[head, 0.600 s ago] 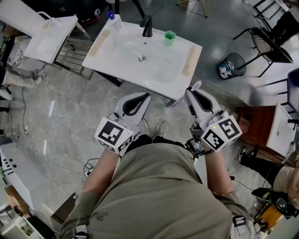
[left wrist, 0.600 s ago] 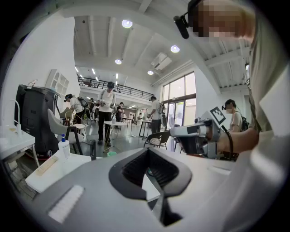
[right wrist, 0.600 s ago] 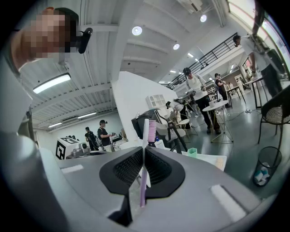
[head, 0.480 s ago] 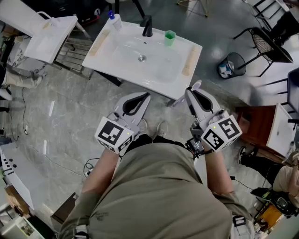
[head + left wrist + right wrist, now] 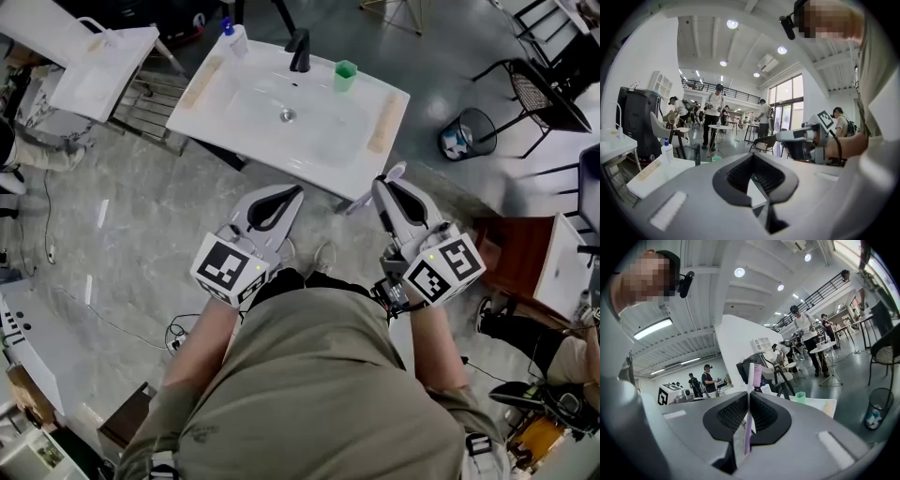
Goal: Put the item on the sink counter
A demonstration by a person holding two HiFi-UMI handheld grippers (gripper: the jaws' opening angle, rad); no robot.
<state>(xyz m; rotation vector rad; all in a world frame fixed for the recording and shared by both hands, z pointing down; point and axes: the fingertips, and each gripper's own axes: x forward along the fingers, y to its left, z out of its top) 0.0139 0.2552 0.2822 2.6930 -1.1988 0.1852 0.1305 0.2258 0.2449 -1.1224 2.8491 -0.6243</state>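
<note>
The pink toothbrush [image 5: 748, 380] stands upright, pinched between the jaws of the right gripper [image 5: 388, 184] with its bristles above them. The left gripper [image 5: 284, 194] has its jaws pressed together on nothing. Both hover near the white sink counter [image 5: 309, 167] without touching it. On the counter are a green cup [image 5: 345, 75], a black faucet [image 5: 299, 49] and a bottle [image 5: 234, 39].

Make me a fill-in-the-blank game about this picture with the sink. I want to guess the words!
1. The right hand-held gripper is shut on a purple ____.
2. The cup standing on the sink counter is coloured ____.
3. The faucet is coloured ____.
4. The left hand-held gripper is shut and holds ____.

Missing words: toothbrush; green; black; nothing.
</note>
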